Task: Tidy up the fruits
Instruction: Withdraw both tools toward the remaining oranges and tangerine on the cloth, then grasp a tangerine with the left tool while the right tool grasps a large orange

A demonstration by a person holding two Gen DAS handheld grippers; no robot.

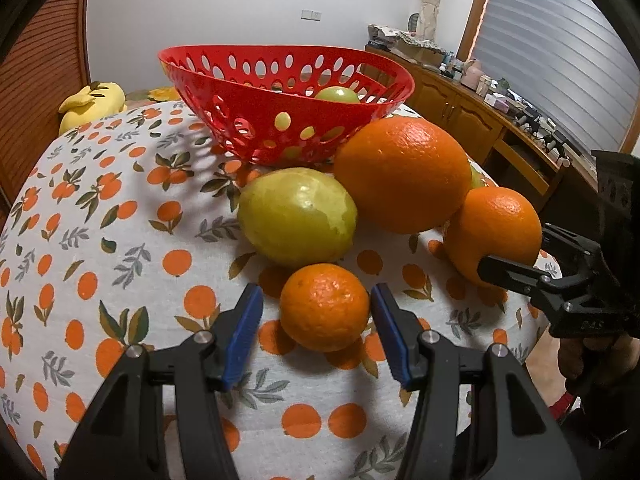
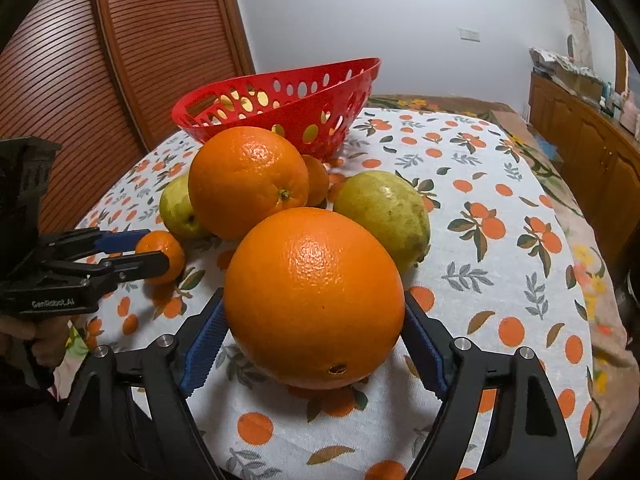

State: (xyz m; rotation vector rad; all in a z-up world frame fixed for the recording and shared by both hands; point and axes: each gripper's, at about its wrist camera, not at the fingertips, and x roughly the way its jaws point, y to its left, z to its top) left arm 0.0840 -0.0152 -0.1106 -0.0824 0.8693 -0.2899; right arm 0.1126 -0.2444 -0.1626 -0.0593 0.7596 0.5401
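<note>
My left gripper (image 1: 316,312) is open around a small mandarin (image 1: 324,307) on the table, its blue pads apart from the fruit. It also shows in the right wrist view (image 2: 156,250) beside that mandarin (image 2: 162,254). My right gripper (image 2: 316,332) is shut on a big orange (image 2: 314,298), which also shows in the left wrist view (image 1: 494,232). A larger orange (image 1: 402,174) and a yellow-green fruit (image 1: 296,218) lie in front of the red perforated basket (image 1: 224,92), which holds a green fruit (image 1: 338,95).
The round table has an orange-print cloth (image 1: 120,240). A second yellow-green fruit (image 2: 384,208) lies right of the oranges. A yellow plush toy (image 1: 92,104) sits behind the table on the left. Wooden cabinets (image 1: 480,120) with clutter stand at the right.
</note>
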